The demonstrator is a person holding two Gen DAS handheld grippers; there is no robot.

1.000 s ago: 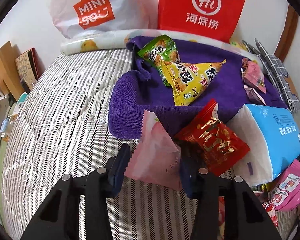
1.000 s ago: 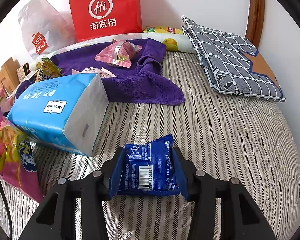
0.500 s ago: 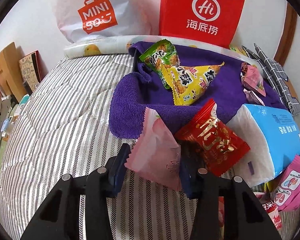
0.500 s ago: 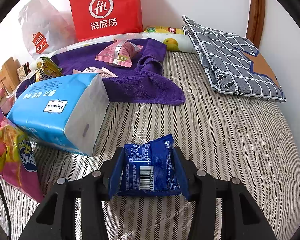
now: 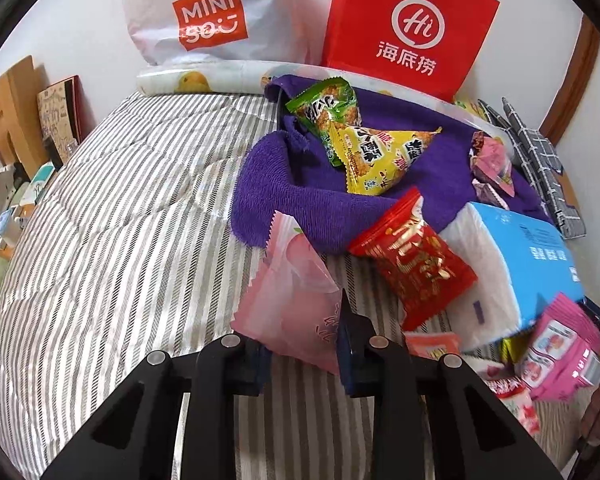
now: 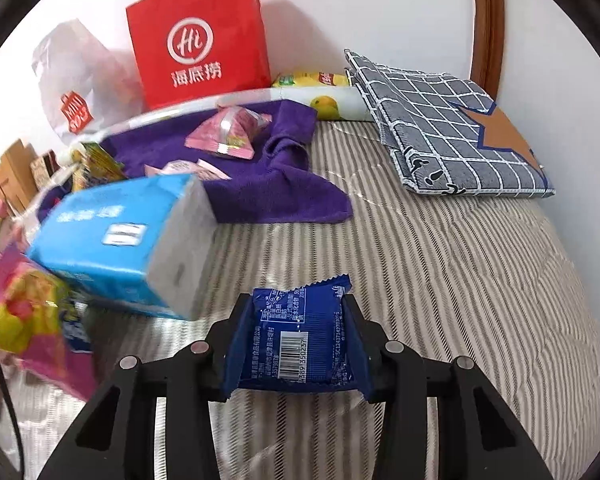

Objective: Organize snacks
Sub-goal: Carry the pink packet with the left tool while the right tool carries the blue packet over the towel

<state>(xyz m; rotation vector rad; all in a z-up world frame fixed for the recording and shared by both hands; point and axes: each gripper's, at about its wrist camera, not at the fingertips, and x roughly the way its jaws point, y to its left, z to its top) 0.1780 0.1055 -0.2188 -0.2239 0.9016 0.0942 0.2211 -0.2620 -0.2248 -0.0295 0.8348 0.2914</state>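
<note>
Pink packet [image 5: 296, 300] clamped in my left gripper [image 5: 302, 354], purple towel [image 5: 300, 196] just ahead; right gripper [image 6: 296, 344] grips blue packet [image 6: 296, 344].

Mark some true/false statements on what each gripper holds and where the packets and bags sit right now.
1. The left gripper is shut on a pink packet. True.
2. The right gripper is open with nothing in it. False: it is shut on a blue packet, barcode side facing the camera.
3. The yellow packet lies on the purple towel. True.
4. The red packet lies in the middle of the purple towel. False: it sits off the towel's near edge, against the tissue pack.
5. The red paper bag stands against the wall behind the towel. True.
</note>
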